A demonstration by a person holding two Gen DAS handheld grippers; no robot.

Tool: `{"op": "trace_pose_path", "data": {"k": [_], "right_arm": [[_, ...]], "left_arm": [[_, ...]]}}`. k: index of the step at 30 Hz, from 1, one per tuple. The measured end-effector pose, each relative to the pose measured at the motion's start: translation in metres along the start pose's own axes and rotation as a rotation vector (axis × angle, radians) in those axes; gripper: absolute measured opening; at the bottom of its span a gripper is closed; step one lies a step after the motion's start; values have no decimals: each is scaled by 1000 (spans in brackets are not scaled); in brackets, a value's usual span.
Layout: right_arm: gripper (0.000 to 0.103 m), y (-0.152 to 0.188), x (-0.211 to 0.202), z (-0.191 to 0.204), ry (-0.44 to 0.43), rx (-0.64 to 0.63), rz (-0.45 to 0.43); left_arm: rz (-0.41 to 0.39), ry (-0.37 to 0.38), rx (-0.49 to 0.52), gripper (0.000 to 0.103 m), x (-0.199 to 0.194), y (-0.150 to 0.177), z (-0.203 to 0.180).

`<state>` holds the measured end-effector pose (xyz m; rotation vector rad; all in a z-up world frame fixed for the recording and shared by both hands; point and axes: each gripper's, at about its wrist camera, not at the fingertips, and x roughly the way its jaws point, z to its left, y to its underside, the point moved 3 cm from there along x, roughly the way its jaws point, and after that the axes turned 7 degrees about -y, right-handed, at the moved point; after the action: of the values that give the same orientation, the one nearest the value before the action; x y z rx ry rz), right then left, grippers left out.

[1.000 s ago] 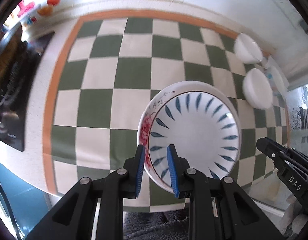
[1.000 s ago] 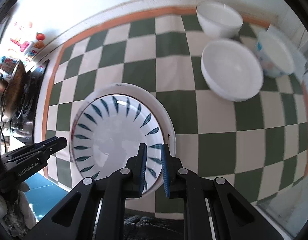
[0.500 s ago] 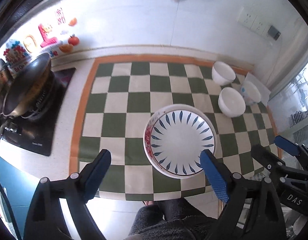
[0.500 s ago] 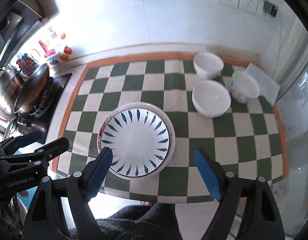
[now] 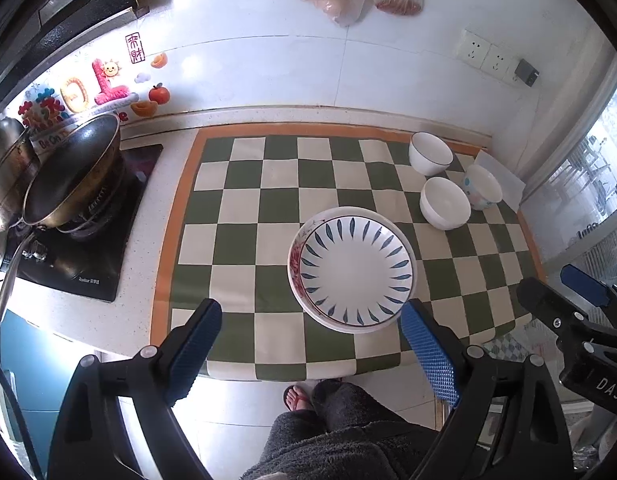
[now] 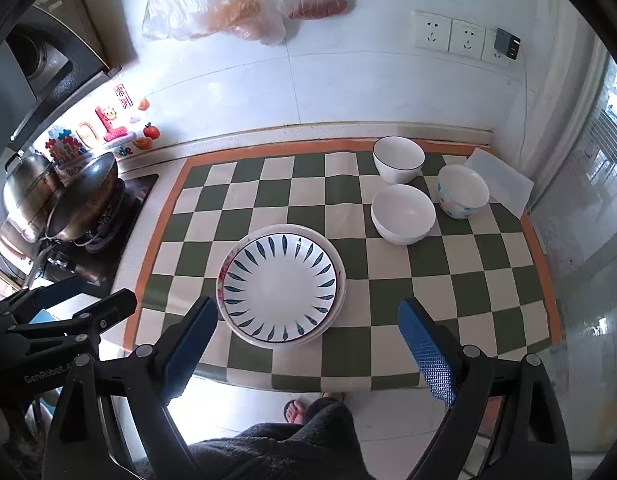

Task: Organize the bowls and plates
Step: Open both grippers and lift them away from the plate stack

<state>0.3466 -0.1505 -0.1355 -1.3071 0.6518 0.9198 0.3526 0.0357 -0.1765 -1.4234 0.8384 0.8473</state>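
Going left to right across the checkered mat (image 6: pixel 268 184) on the table (image 5: pixel 148 216): your left gripper (image 5: pixel 312 350) hangs above the near edge with its fingers (image 5: pixel 196 344) spread wide, nothing between them; its jaws have just been opening. Treat the leaf-pattern plate (image 6: pixel 279 287) near the middle of the near edge as glazed ceramic: stiff, fairly heavy, slick and chippable. It sits nested on a floral-rimmed plate (image 5: pixel 295 264) whose red edge peeks out on the left side. Since both lie flat, your only purchase is the raised rim; pinch it between the pads and expect the glaze to slide if you tilt it.

Your right gripper (image 6: pixel 308 344) is likewise wide open and empty above the near edge, and its jaws too have just been opening.

Toward the far right corner stand three bowls. The plain white bowl (image 6: pixel 402 213) is nearest the plates and appears to be two stacked. The dark-rimmed white bowl (image 6: pixel 398 158) stands behind it, by the far edge. The pastel-patterned bowl (image 6: pixel 462 191) is furthest right, beside a white sheet (image 6: pixel 502 184). They look lighter but just as brittle; grip each by its wall, one finger inside and one outside, and set them down gently when nesting.
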Motion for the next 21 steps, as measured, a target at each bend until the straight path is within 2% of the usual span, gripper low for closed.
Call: {"op": "trace_pose_path", "data": {"k": [6,11,14,16,18,21], "right_arm": [[95,3,-9,0,-4,7,-6],[95,-1,-4,-19,-70,38,-10],[95,-9,9,-47,-158,106,-2],[95,-16,21,-78,-187,171,9],[95,-24,34,-111,-164,208,7],[95,-40,65,-168,-103,257,37]], "left_arm": [[-14,9,-7,92,-7,0,-4],[-8,27,-36,92,7,-11,-15],[-3,47,-81,92,26,-26,-28],[2,37,-93,92,41,-39,-41],[14,21,-79,92,62,-56,-61],[59,36,-49,92,97,-81,-98]]}}
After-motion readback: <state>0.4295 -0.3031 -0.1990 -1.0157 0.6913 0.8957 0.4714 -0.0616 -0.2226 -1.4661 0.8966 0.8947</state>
